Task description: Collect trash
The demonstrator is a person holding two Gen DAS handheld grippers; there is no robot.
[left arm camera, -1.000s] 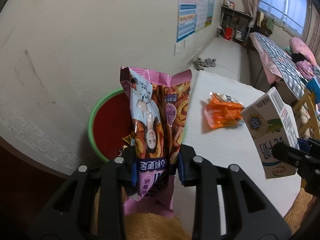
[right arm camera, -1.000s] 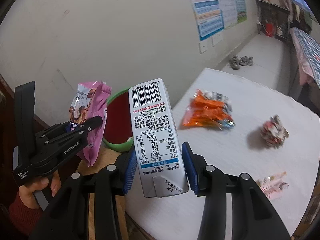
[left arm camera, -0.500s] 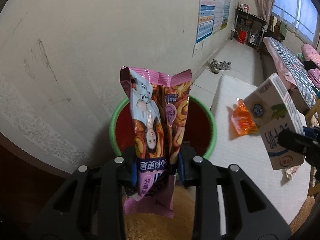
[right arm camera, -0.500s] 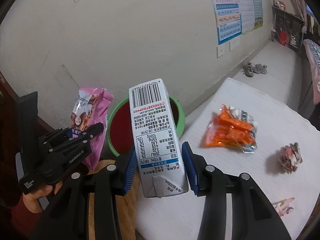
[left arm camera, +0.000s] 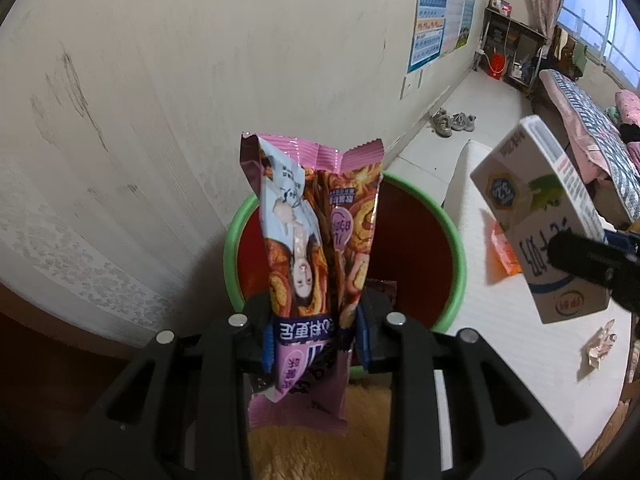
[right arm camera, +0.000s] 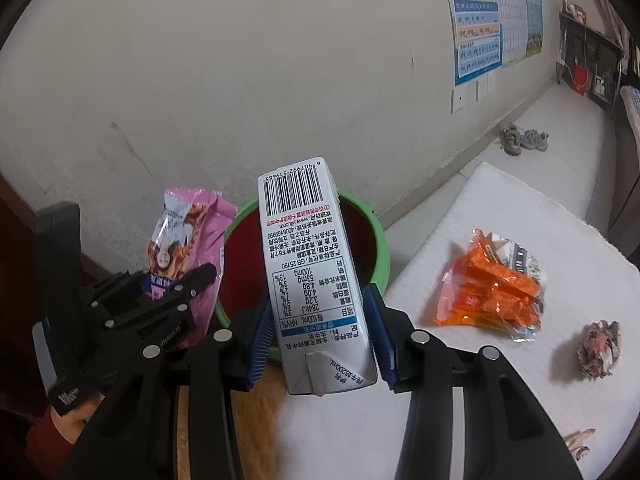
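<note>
Pink plastic snack wrapper [left arm camera: 312, 264] stands upright in the left tool [left arm camera: 314, 342], blue pads pinched narrow on its lower part, top edge free. It hangs right above the round red bin with the green rim [left arm camera: 460, 248], which sits on the floor by the cream wall [left arm camera: 160, 80].

White milk carton with the barcode panel [right arm camera: 316, 276] is gripped by the right tool [right arm camera: 320, 346], jaws part open and pressing both side faces of the carton; it stands a bit tilted, near the bin's edge closest to the white surface [right arm camera: 500, 400], seemingly not fully over the opening.

Step in hand, as I judge it: drop both items into the bin. To do it well, get each item wholly over the red opening before letting go; the wrapper is light and floppy, so lower it close to the rim and open wide so it does not cling to a pad. Carton needs a little more travel toward bin centre, else it may hit the rim and bounce out. Release one at a time to avoid the tools knocking together.

Left on the surface: crumpled orange foil packet [right arm camera: 492, 292], balled-up paper wad [right arm camera: 600, 348], small wrapper scrap [right arm camera: 580, 440] near the edge. Task looks partly done.
</note>
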